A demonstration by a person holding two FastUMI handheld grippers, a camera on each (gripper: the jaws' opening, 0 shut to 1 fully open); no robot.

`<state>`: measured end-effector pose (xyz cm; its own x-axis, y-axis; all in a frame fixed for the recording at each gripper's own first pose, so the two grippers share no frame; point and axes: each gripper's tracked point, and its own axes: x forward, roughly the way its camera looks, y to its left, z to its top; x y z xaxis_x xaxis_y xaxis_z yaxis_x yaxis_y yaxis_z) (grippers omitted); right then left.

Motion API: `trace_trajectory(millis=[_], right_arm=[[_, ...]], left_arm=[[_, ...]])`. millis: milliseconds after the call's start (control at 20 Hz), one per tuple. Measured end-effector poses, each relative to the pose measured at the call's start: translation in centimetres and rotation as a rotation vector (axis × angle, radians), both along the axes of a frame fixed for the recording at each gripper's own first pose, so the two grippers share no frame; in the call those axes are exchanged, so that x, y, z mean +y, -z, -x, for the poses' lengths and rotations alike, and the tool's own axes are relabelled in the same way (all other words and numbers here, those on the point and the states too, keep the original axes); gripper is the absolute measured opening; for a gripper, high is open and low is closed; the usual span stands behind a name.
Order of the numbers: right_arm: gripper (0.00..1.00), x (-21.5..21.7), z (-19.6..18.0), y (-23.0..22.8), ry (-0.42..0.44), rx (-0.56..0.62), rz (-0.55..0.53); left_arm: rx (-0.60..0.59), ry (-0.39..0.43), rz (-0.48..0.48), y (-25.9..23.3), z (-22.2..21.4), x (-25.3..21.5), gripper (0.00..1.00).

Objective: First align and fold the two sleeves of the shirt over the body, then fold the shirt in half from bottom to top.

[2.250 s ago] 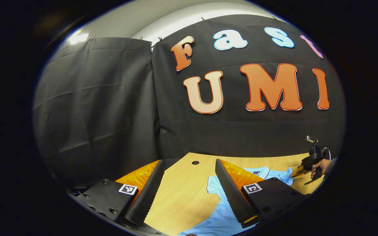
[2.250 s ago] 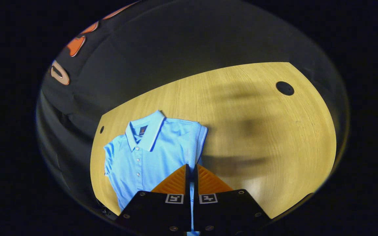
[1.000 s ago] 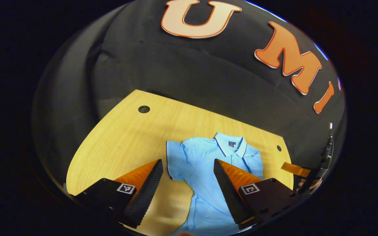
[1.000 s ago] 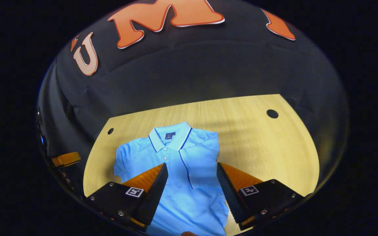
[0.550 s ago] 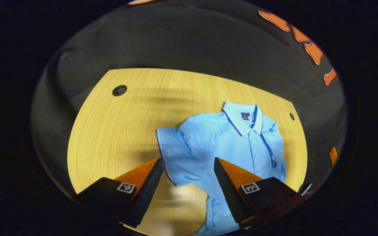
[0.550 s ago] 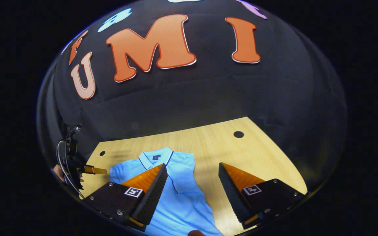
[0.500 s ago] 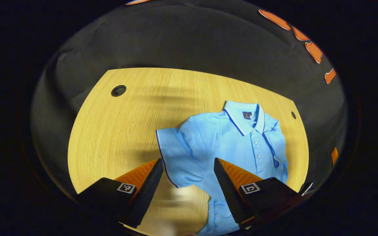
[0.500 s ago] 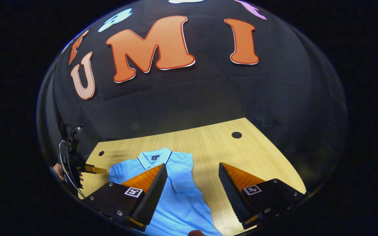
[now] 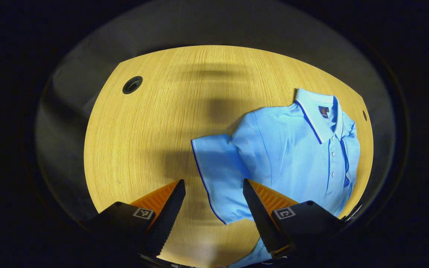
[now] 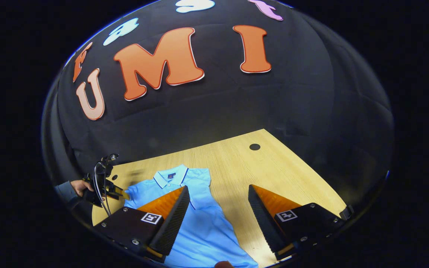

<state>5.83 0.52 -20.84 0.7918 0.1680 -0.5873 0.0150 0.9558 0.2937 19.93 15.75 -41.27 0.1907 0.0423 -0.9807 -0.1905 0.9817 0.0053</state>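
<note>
Shirt, pale blue with a buttoned collar, lies flat on the wooden table; one sleeve is spread outward, the other folded over the body; the left gripper hangs above that spread sleeve, jaws wide apart and empty; the right gripper hovers over the shirt's other side, jaws likewise gaping, gripping nothing.

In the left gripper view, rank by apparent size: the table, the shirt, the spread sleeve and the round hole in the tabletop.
Largest to smallest as they look:
1. table
2. shirt
3. spread sleeve
4. round hole
The sleeve lies nearest the camera, so the fisheye may enlarge it, but the order stays clear.
</note>
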Motion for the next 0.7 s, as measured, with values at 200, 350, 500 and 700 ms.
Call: trace_trajectory(millis=[200,350,500,700], right_arm=[[0.96,-0.6,1.3,-1.1,0.023,0.012,-0.006],[0.97,-0.4,1.8,-2.5,0.037,-0.008,-0.035],[0.97,-0.4,2.2,-3.3,0.055,-0.022,-0.051],[0.97,-0.2,2.8,-3.5,0.048,-0.034,-0.045]], left_arm=[[0.048,-0.008,-0.015,1.3,0.2,-0.2,0.94],[0.043,-0.037,0.015,1.9,0.3,-1.2,0.74],[-0.005,-0.09,0.024,1.9,-0.1,-1.0,0.36],[-0.049,-0.1,0.067,1.4,0.2,-1.2,0.12]])
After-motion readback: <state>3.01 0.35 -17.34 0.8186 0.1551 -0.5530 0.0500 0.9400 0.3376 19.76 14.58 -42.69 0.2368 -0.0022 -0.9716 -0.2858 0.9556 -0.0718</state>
